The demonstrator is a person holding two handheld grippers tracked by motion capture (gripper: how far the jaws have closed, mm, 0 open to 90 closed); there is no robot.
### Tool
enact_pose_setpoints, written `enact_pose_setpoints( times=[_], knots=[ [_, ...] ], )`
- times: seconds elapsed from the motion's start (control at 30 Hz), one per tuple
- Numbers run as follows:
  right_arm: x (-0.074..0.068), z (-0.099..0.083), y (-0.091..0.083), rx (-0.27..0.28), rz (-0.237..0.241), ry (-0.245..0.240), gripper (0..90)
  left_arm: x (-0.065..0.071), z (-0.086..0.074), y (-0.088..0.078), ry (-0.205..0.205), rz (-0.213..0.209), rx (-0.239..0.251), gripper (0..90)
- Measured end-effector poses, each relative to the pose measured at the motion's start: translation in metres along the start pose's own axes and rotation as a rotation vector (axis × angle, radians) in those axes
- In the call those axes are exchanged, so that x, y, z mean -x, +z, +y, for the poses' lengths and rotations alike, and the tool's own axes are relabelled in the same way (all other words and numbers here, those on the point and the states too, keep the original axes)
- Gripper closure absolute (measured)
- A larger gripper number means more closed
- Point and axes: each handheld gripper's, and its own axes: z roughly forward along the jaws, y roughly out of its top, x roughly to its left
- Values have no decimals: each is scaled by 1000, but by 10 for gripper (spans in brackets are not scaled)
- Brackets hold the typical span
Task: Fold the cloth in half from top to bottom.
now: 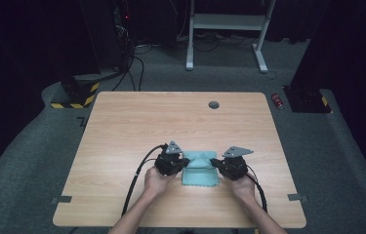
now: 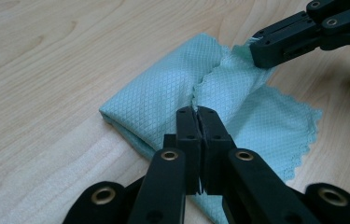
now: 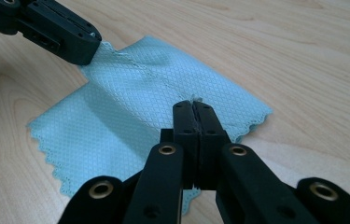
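Waffle-textured teal cloth (image 1: 199, 169), scallop-edged, is pinched by left gripper (image 2: 196, 112) and right gripper (image 3: 193, 106) on woodgrain table (image 1: 171, 122).

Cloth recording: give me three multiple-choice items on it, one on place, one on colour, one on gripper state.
1. Where does the cloth lie on the table?
A. near edge, between the hands
B. far edge, by the round hole
C. left corner

2. What colour is the cloth?
A. red
B. light teal
C. black

3. How do the left gripper and right gripper stand?
A. both wide open
B. one open
C. both shut on cloth edges

Key: 1 A, it sits between both hands; 2 B, every view shows teal; 3 C, jaws closed with fabric pinched.
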Motion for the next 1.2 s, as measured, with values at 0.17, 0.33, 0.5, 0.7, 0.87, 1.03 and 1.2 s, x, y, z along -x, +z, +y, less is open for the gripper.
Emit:
enact_pose_setpoints(
  times=[0.17,0.33,0.5,0.7,0.87,1.03,1.2],
  knots=[
    [-4,-5,-3,7,9,-4,894,2,-5,-2,-5,-12,2,882],
    [-9,-13,-4,-3,19,-3,892,5,-10,-3,3,-17,-7,880],
    [-11,-20,0,-24,31,0,882,8,-17,-1,-4,-23,-17,868],
    [-11,-19,-11,13,49,18,769,13,-19,-10,-14,-50,5,777],
    [-6,-8,-24,72,45,40,769,11,-10,-21,-35,-65,54,740],
    [0,3,-14,38,-10,59,777,4,1,-15,-92,-15,53,723],
    [5,8,5,-17,-38,83,778,-2,4,3,-126,30,-10,696]
  ],
)
